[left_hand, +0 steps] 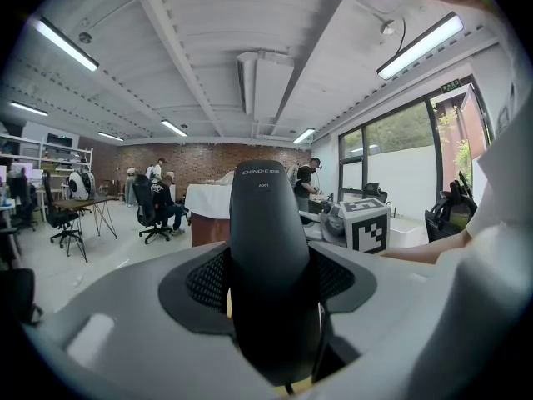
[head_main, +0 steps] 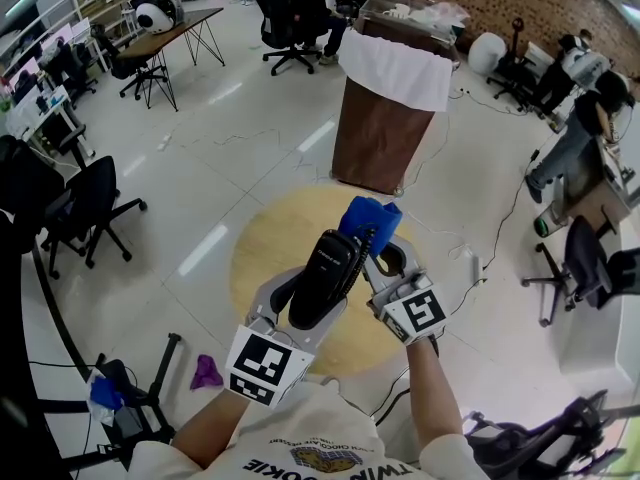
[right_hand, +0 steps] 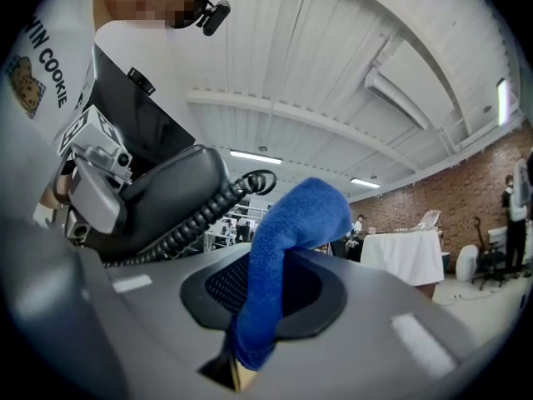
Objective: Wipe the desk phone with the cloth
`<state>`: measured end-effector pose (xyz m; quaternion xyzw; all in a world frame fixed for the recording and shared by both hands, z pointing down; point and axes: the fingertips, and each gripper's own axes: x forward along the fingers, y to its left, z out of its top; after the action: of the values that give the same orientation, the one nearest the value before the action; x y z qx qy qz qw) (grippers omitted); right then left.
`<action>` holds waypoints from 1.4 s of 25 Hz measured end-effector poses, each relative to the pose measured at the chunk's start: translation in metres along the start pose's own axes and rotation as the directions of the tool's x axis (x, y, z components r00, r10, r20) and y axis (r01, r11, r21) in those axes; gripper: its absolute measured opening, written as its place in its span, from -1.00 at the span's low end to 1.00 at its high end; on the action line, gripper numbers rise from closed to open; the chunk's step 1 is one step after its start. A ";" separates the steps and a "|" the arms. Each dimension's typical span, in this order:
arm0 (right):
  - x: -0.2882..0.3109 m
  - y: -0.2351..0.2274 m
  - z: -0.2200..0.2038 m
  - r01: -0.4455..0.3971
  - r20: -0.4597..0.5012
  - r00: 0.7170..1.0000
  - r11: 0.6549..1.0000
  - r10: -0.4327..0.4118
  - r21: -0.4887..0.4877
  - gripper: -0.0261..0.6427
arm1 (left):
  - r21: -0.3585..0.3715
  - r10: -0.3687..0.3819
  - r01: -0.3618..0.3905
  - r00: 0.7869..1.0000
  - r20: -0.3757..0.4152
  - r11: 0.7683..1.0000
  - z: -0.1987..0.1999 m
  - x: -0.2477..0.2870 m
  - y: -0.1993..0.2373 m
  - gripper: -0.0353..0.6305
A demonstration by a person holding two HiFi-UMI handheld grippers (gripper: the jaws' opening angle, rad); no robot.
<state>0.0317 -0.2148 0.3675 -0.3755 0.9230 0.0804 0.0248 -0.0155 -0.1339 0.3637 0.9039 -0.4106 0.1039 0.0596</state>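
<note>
A black phone handset (head_main: 325,276) is held up above the round wooden table (head_main: 262,250), with my left gripper (head_main: 318,303) shut on its lower part. In the left gripper view the handset (left_hand: 268,248) stands upright between the jaws of the left gripper (left_hand: 268,311). My right gripper (head_main: 382,253) is shut on a blue cloth (head_main: 368,218), which lies against the handset's far end. In the right gripper view the cloth (right_hand: 287,252) sticks up from the right gripper (right_hand: 265,302). The handset (right_hand: 158,197) and its coiled cord (right_hand: 204,211) are just to the left. The phone's base is not in view.
A brown bin with a white liner (head_main: 390,118) stands beyond the table. Office chairs (head_main: 90,208) are at the left, and a purple rag (head_main: 207,371) lies on the floor. A cable runs across the floor at the right (head_main: 500,238). People sit at desks far behind.
</note>
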 end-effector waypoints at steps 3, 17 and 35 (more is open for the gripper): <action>0.000 0.009 -0.008 -0.009 -0.016 1.000 1.000 0.009 -0.004 -0.75 | -0.005 -0.008 0.008 1.000 0.004 1.000 0.004 0.003 0.001 -0.10; -0.014 0.068 -0.046 -0.052 -0.074 0.996 0.998 0.055 0.048 -0.75 | -0.062 -0.024 0.023 1.000 -0.018 0.998 0.005 0.013 0.012 -0.10; -0.034 0.138 -0.092 -0.143 -0.161 0.973 0.981 0.163 0.129 -0.75 | -0.086 -0.014 0.011 0.999 -0.036 0.996 0.011 0.030 0.028 -0.10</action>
<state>-0.0390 -0.1099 0.4800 -0.3067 0.9510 -0.0042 -0.0391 -0.0159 -0.1757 0.3611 0.9011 -0.4078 0.1025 0.1063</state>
